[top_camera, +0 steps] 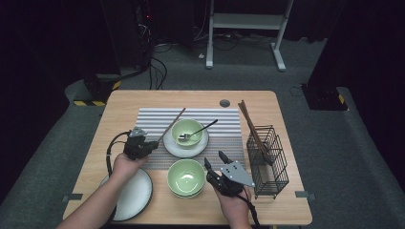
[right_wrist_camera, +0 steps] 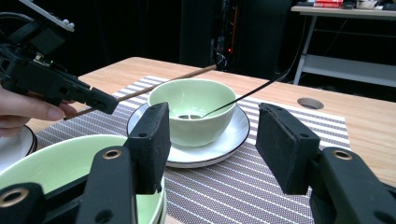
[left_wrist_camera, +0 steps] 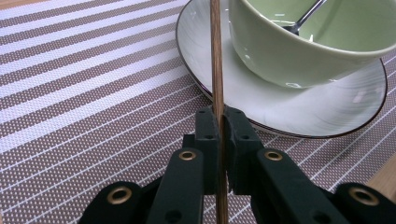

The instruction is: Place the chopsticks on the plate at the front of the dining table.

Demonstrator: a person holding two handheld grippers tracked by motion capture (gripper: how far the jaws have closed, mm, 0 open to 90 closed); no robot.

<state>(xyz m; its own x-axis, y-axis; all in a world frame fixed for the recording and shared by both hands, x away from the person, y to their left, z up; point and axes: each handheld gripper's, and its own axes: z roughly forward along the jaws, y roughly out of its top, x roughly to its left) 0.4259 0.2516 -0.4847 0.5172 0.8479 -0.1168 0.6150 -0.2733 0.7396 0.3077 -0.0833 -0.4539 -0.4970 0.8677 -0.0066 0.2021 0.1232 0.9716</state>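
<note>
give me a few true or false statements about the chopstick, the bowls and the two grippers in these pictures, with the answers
1. The left gripper is shut on a thin brown wooden chopstick. True.
2. The right gripper is clamped on the rim of the near pale green ceramic bowl. False: its jaws stand open with nothing between them.
3. A dark-handled metal spoon rests in the far pale green ceramic bowl, which sits on a white saucer. True.
4. The black wire cutlery basket is empty. False: brown chopsticks stand in it.
5. The held chopstick lies flat on the striped placemat. False: it slants up from the jaws, beside the saucer.
</note>
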